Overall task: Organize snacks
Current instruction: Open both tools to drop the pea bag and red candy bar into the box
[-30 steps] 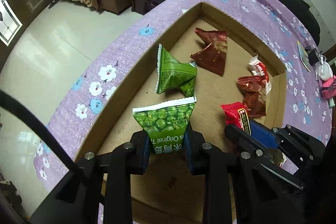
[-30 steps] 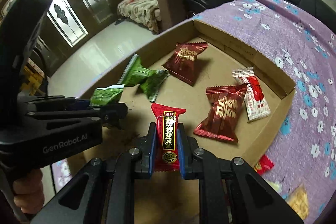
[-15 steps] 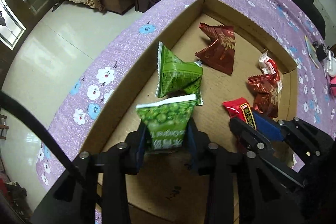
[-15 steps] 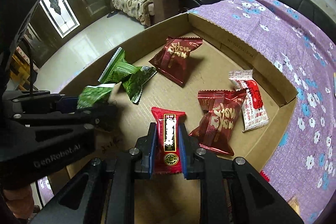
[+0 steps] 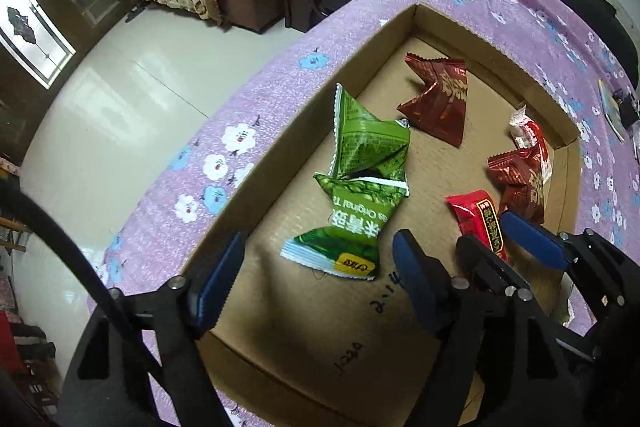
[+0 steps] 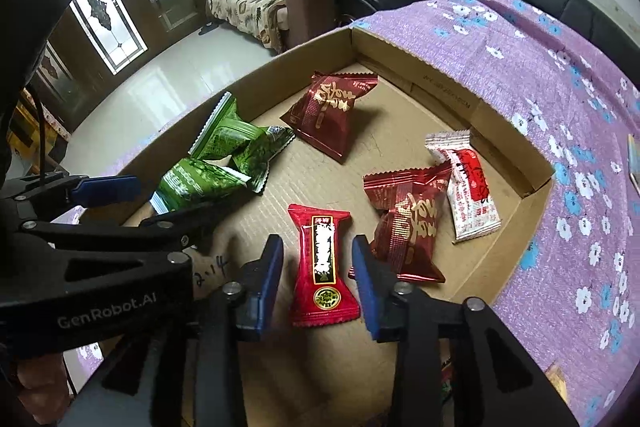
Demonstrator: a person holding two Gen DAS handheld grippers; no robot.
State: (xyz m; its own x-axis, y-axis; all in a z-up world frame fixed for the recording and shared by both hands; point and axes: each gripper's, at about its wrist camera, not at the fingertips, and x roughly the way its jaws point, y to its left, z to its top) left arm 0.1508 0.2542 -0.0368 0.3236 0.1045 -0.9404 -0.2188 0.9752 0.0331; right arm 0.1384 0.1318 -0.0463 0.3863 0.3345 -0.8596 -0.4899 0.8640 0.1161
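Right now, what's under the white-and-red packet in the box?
Its near edge rests on a dark red packet; the rest of the white-and-red packet lies on the cardboard box floor. Anything beneath its middle is covered.

Free room and obstacles inside the cardboard tray [image 6: 500, 131]

Bare tray floor lies open in the middle, between the green pea packets [image 6: 224, 163] against the left wall and the dark red packets [image 6: 404, 223] with a white-and-red packet [image 6: 468, 187] toward the right wall. Another dark red packet [image 6: 332, 115] blocks the far end. The bright red packet [image 6: 324, 263] lies between the right gripper [image 6: 318, 281]'s spread fingers; the left gripper [image 5: 316, 275], jaws also apart, crowds the near left corner.
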